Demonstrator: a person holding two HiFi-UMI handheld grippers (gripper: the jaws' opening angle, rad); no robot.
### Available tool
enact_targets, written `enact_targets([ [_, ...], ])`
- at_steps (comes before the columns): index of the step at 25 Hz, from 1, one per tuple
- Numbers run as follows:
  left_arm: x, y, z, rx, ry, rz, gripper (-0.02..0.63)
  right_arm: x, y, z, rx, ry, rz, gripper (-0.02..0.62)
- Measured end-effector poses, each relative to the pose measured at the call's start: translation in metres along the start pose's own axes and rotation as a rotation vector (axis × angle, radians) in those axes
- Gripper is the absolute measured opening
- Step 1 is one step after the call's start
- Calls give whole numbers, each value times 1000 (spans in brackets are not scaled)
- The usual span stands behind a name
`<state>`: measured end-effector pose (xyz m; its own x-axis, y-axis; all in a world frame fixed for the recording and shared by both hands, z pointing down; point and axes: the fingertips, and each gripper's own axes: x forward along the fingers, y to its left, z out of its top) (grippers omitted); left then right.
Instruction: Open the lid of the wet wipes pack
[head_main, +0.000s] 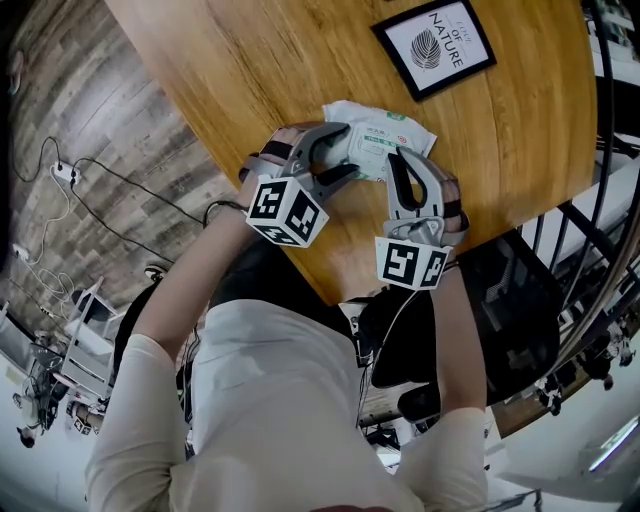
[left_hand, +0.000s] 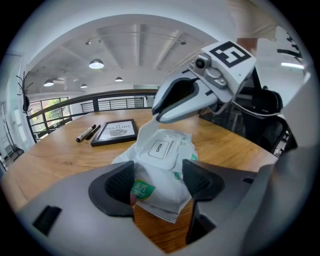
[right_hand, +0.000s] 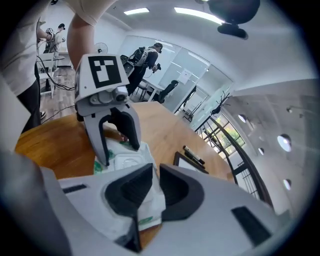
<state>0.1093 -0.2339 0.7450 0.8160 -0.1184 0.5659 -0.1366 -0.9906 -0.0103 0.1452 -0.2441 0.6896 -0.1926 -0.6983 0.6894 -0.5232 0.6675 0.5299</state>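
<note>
Near the wooden table's (head_main: 250, 60) edge, left gripper (left_hand: 159, 185) is clasping the wet wipes pack (left_hand: 167, 197) by one end, its lid (left_hand: 159, 148) is lying closed, right gripper (right_hand: 151, 186) is pinching the far seam; next, probably, one gripper is having to release and catch the lid tab.

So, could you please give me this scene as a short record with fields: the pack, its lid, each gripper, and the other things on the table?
pack: wet wipes pack, on the wooden table, between both grippers
lid: lid shut, flat, marked OPEN
left gripper: jaws apart, seem to clamp the pack's end across its width
right gripper: jaws nearly together, pinching a thin edge of the pack
others: framed picture; two pens beside it
</note>
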Motion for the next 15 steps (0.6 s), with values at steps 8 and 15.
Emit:
enact_targets([
  [8,1,0,0,3,-14,-9,293,25,-41,-19,141,68,-96,46],
  [15,1,0,1,4,-24,-20,295,48,-47,-30,219,93,-119,61],
])
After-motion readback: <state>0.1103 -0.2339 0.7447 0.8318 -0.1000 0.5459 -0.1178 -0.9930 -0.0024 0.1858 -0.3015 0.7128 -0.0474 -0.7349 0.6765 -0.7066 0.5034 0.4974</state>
